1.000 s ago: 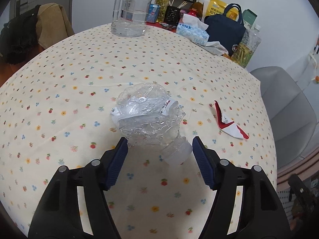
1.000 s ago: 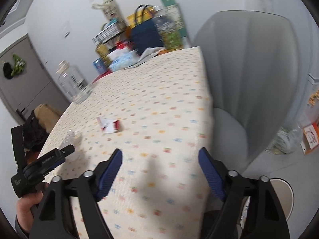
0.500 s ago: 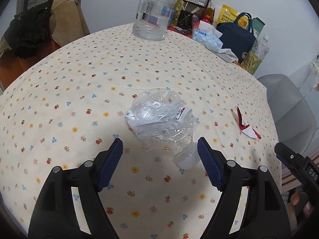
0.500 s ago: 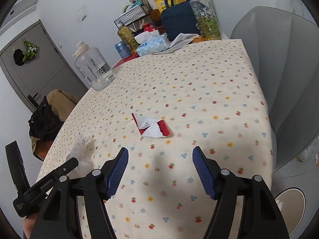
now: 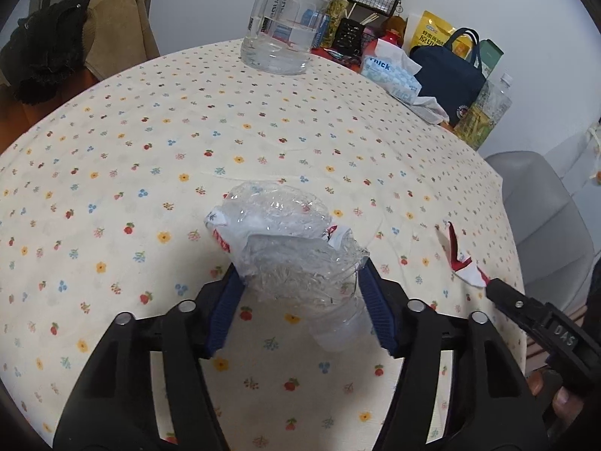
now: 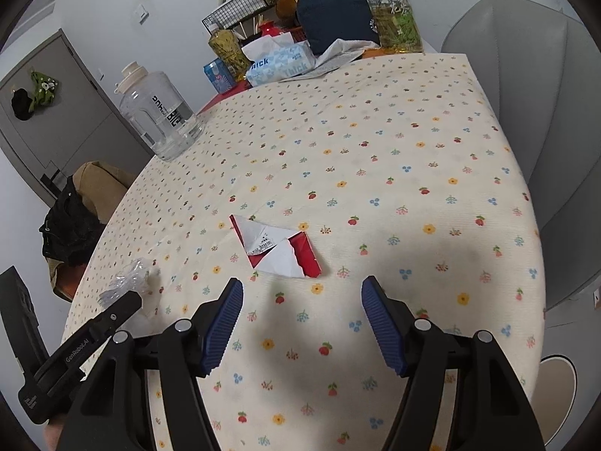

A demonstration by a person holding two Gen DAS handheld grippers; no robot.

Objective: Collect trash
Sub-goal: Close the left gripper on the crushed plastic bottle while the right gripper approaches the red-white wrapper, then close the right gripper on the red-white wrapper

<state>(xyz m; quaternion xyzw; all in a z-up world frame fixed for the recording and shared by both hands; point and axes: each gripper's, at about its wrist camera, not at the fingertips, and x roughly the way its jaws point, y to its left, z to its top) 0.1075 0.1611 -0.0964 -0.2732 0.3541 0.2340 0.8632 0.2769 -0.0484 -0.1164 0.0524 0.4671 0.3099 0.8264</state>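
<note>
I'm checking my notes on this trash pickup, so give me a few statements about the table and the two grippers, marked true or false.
1. The left gripper has its fingers on either side of the crushed plastic bottle. True.
2. The right gripper holds the red and white wrapper. False: it is open, and the wrapper lies on the tablecloth ahead of it.
3. The big water jug lies on its side. False: it stands upright.
4. A gray chair stands beside the table. True.

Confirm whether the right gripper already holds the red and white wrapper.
No: the right gripper is open, short of the red and white wrapper.
</note>
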